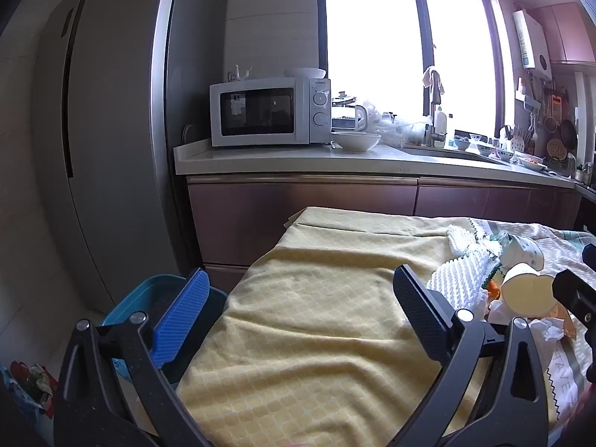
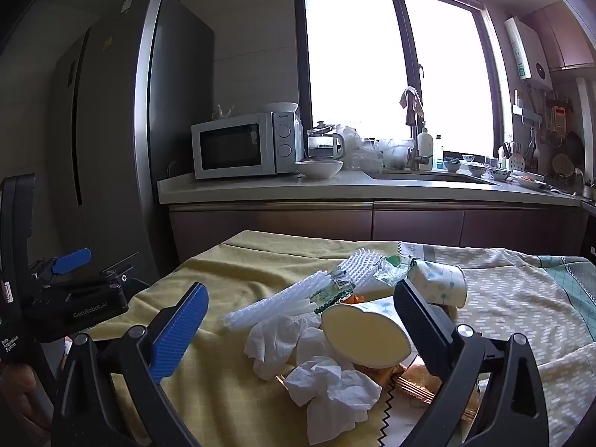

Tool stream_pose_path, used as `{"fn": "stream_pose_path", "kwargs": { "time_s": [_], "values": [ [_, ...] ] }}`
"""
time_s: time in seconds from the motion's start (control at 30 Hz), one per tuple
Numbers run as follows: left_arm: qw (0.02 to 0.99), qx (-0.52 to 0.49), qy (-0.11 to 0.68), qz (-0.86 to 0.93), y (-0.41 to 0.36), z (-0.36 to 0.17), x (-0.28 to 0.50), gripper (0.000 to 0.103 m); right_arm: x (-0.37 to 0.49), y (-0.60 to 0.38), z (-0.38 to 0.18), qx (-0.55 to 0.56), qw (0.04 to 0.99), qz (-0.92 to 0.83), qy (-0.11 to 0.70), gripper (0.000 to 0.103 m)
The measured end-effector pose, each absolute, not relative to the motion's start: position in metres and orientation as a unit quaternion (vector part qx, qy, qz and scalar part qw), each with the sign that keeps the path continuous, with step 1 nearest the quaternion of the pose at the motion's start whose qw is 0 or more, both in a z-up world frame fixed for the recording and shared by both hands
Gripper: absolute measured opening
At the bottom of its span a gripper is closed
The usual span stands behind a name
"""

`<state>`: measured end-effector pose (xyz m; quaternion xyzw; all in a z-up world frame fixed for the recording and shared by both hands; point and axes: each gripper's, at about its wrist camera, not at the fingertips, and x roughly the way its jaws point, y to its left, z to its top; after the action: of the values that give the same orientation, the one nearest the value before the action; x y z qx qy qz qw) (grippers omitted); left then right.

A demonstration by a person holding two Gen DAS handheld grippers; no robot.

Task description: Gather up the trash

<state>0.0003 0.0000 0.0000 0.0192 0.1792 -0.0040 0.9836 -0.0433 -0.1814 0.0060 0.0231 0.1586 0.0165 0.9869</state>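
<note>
A pile of trash lies on the cloth-covered table [image 2: 208, 380]: crumpled white tissues [image 2: 327, 387], a squashed paper cup [image 2: 363, 335] with its mouth toward me, a second patterned paper cup [image 2: 441, 283], white foam netting [image 2: 275, 303] and plastic wrappers [image 2: 391, 266]. My right gripper [image 2: 301, 320] is open, its jaws either side of the tissues and squashed cup, just above them. My left gripper [image 1: 301, 298] is open and empty over the yellow cloth [image 1: 316, 316], left of the pile; the squashed cup [image 1: 525, 294] and foam netting [image 1: 462, 275] show at its right. A teal bin [image 1: 149, 298] stands on the floor by the table's left edge.
A grey fridge [image 1: 111, 130] stands at the left. Behind the table runs a kitchen counter [image 2: 335, 188] with a microwave [image 2: 242, 145], a white bowl [image 2: 318, 167], a kettle, a sink and dishes. Some litter [image 1: 31, 380] lies on the floor at the lower left.
</note>
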Motion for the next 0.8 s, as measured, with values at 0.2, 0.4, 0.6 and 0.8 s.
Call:
{"fn": "stream_pose_path", "kwargs": {
  "time_s": [0.2,0.4,0.6,0.8],
  "values": [
    [0.986,0.017,0.167,0.003,-0.004,0.003,-0.001,0.097,-0.043,-0.179,0.006,0.019,0.987,0.014,0.162,0.096],
    [0.987,0.002,0.159,-0.002,0.006,0.009,-0.015,0.097,-0.043,-0.179,0.007,0.020,0.986,0.014,0.162,0.096],
    [0.988,0.000,0.155,-0.003,0.007,0.010,-0.018,0.097,-0.044,-0.179,0.006,0.023,0.987,0.015,0.160,0.096],
    [0.989,0.002,0.148,-0.002,0.006,0.011,-0.021,0.097,-0.045,-0.179,0.006,0.025,0.987,0.017,0.160,0.096]
  ]
}}
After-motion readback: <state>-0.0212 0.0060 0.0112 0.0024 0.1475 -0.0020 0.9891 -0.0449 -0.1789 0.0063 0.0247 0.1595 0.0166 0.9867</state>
